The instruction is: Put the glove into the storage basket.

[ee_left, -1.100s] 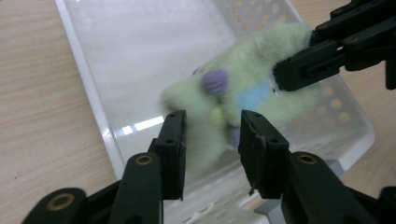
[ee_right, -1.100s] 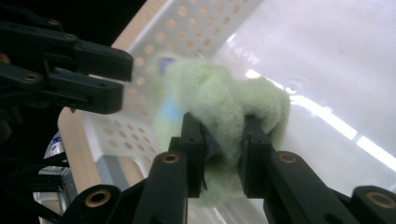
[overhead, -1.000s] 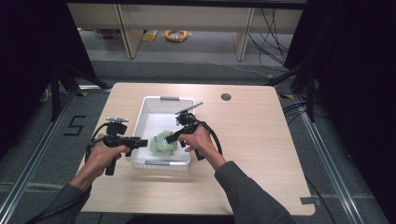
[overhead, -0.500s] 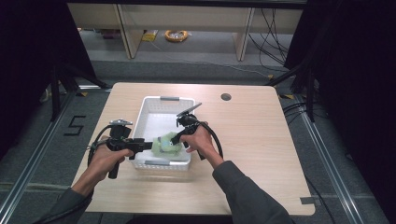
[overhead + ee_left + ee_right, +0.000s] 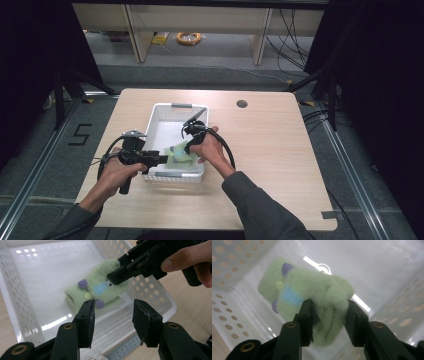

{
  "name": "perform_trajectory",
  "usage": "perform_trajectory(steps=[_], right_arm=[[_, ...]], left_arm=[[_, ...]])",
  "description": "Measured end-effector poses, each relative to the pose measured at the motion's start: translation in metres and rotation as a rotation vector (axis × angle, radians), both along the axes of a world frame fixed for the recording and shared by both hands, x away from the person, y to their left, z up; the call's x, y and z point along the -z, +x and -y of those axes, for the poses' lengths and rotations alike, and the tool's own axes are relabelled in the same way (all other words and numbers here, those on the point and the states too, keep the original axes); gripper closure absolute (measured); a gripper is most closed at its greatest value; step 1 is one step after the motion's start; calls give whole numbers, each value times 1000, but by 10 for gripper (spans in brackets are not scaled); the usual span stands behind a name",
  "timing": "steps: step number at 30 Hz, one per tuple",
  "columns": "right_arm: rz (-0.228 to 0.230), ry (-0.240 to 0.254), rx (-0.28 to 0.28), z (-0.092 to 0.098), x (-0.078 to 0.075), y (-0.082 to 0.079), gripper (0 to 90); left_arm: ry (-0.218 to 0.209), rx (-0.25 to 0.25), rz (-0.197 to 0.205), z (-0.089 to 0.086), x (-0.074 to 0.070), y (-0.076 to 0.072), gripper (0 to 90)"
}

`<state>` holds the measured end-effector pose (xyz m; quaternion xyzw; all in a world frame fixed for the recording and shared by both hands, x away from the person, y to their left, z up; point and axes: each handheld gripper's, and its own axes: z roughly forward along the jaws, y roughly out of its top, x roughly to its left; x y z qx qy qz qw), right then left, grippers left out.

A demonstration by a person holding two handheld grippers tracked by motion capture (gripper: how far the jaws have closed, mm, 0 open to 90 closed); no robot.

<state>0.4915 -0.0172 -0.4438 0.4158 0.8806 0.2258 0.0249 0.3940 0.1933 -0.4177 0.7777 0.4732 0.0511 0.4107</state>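
The light wooden table point(image 5: 280, 165) with rounded corners carries a dark round hole near its far edge and, left of centre, a white perforated plastic basket point(image 5: 165, 114) with a grey handle strip on each short end.

A person's 2 forearms in grey sleeves come in from the near edge, each hand around a black two-jaw gripper with a looping black cable.

The left gripper point(image 5: 113, 315) sits at the basket's near-left corner in the high view point(image 5: 150, 159), pointing across the rim toward the middle. Its jaws stand apart with nothing between them (in its own view the gap frames the basket's near wall and floor), and the pads touch no object.

The right gripper point(image 5: 328, 315) reaches down into the basket from the right side point(image 5: 189, 145). Its jaws have just been opening, and a pale green fuzzy knitted mitten point(image 5: 312, 297) is between them: the bunched, thicker end fills the gap, with fleece against both pads. Whether the pads press it or merely flank it I cannot tell.

The mitten is inside the basket, in its near half point(image 5: 179, 154). In the left gripper view point(image 5: 97, 291) its free end seems to lie on the white floor while the other end is up in the right gripper's jaws.

On the mitten are a light blue patch, 2 small purple pom-poms and 1 small yellow button.
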Motion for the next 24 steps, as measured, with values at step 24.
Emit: perform_trajectory(steps=[24], right_arm=[[34,152,1,30,-37,-15,390]], left_arm=[[-36,-11,12,8,-1,-19,339]])
